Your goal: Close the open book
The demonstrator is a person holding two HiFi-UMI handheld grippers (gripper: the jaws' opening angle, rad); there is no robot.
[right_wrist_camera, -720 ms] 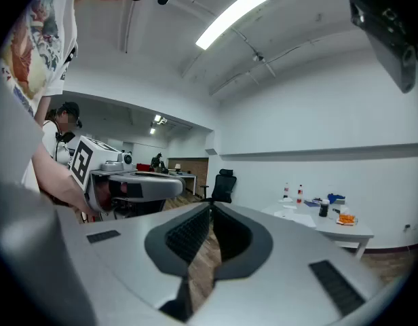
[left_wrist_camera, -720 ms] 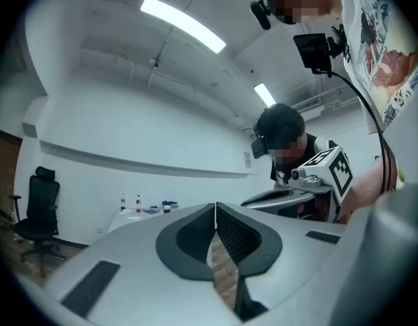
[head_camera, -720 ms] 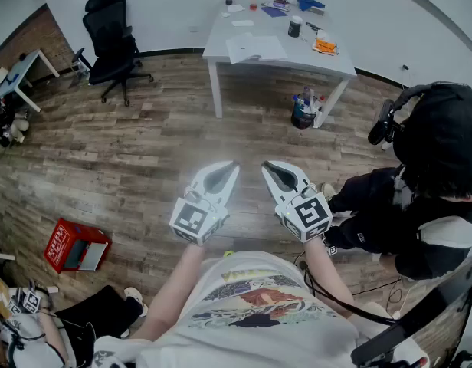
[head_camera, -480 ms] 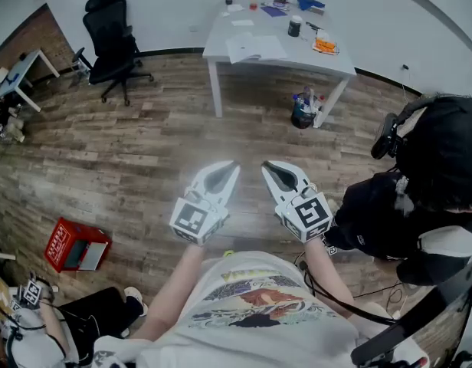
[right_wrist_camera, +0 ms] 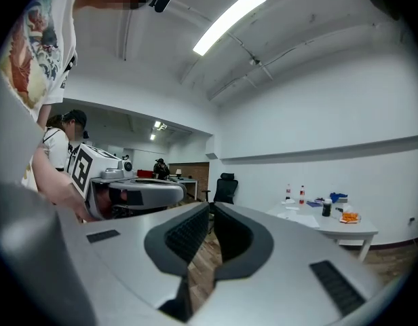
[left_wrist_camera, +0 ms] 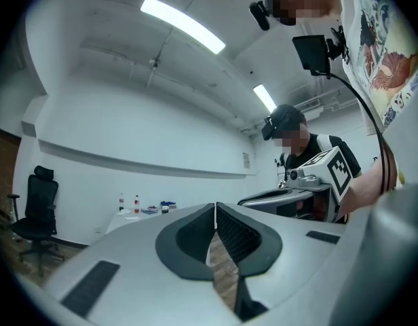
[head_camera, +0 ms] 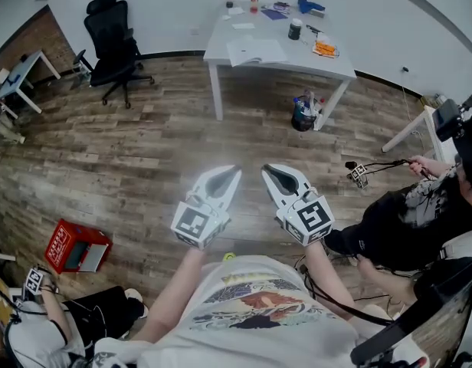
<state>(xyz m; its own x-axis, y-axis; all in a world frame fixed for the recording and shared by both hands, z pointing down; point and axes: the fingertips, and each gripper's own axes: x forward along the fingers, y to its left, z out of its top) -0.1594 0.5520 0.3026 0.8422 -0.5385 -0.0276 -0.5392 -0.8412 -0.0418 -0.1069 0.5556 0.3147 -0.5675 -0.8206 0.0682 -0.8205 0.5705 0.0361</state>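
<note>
Seemingly open book [head_camera: 255, 50] lies on white table [head_camera: 301, 54] above wood floor [head_camera: 144, 152].

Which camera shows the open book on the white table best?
Head view: it looks down on the open book, pages spread. Right gripper view shows it nearly edge-on; left gripper view, too small to tell.

A brown wood-plank floor [head_camera: 144, 152] is spreading across the room and is meeting plain white walls [head_camera: 175, 6], with a brick-faced section [head_camera: 33, 33] showing at the far left. A white table [head_camera: 309, 58] is standing near the far wall, a black office chair [head_camera: 113, 41] is sitting to its left, and long ceiling light strips [left_wrist_camera: 183, 24] are glowing overhead.
</note>
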